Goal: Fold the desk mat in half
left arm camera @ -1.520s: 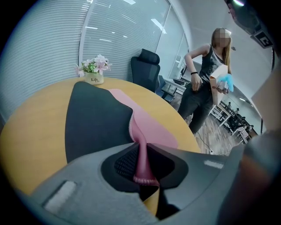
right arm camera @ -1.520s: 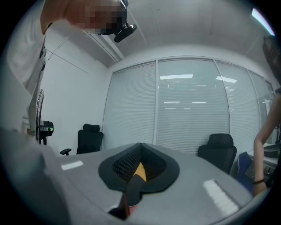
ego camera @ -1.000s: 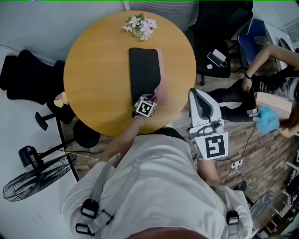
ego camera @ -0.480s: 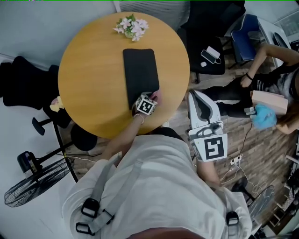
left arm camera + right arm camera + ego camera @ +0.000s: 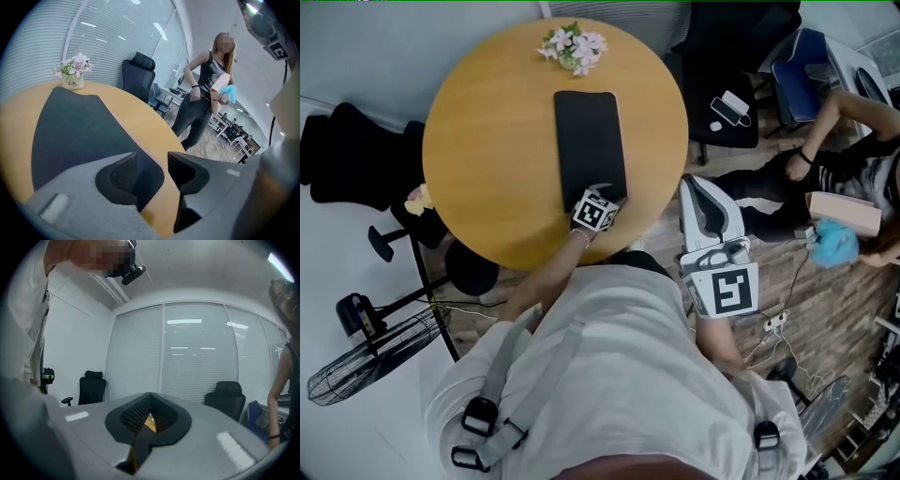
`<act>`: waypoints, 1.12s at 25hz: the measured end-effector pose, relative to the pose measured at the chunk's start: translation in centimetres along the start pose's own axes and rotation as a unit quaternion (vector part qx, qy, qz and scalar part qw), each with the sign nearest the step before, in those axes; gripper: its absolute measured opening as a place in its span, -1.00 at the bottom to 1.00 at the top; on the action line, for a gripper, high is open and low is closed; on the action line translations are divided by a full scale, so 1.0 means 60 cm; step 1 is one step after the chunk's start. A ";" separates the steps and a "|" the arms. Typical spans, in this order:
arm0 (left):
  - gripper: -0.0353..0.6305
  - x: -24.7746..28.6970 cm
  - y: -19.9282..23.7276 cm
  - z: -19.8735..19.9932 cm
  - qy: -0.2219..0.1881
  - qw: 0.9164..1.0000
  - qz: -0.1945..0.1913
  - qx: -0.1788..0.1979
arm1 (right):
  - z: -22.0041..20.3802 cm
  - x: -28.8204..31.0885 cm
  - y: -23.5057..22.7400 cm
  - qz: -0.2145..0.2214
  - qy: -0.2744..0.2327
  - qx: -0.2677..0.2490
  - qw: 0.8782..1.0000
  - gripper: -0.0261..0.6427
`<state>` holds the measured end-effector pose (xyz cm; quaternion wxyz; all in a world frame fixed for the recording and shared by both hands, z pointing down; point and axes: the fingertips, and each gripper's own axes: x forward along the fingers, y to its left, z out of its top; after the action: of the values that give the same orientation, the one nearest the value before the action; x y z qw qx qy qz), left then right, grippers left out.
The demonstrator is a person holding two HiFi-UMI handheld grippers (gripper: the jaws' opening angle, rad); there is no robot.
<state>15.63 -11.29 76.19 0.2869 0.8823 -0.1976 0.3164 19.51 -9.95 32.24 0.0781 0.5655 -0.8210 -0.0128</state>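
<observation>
The black desk mat (image 5: 591, 141) lies folded flat as a narrow rectangle on the round wooden table (image 5: 487, 141). My left gripper (image 5: 602, 192) sits at the mat's near end. Its jaws are opening. In the left gripper view the mat (image 5: 70, 136) runs away from the left gripper (image 5: 152, 161), and its near corner lies in the gap without either pad pressing on it. My right gripper (image 5: 692, 187) hangs off the table's right side over the floor. In the right gripper view the right gripper (image 5: 149, 409) is shut with nothing in it.
A small pot of flowers (image 5: 574, 47) stands at the table's far edge, just beyond the mat. A person (image 5: 853, 178) holding a box is at the right. Black chairs (image 5: 356, 155) and a floor fan (image 5: 366, 361) stand to the left.
The pink underside that showed at the mat's near right edge has been laid down and is now out of sight. The left gripper's jaws have spread apart.
</observation>
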 end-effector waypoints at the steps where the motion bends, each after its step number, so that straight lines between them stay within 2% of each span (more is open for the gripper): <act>1: -0.26 -0.007 -0.002 0.004 -0.009 1.000 -0.001 -0.005 | 0.000 0.002 0.003 0.001 0.000 0.001 1.000 -0.91; 6: -0.33 -0.051 0.002 0.030 -0.058 0.998 0.007 -0.027 | -0.001 0.014 0.021 0.009 -0.001 0.010 1.000 -0.91; 10: -0.51 -0.112 0.021 0.067 -0.107 0.994 0.036 -0.015 | -0.006 0.024 0.036 0.019 0.000 0.005 1.000 -0.91; 13: -0.60 -0.166 0.034 0.103 -0.149 0.987 0.057 -0.011 | -0.005 0.031 0.046 0.026 -0.001 0.004 1.000 -0.91; 19: -0.73 -0.287 0.040 0.177 -0.226 0.970 0.092 0.000 | -0.005 0.047 0.063 0.039 0.001 0.002 0.999 -0.91; 28: -0.81 -0.473 0.014 0.277 -0.330 0.934 0.135 0.033 | 0.000 0.067 0.085 0.051 0.002 -0.002 0.999 -0.91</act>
<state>2.09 -17.66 46.88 0.1311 0.9110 -0.3879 0.0496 13.40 -11.84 33.28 0.0817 0.5228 -0.8485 -0.0094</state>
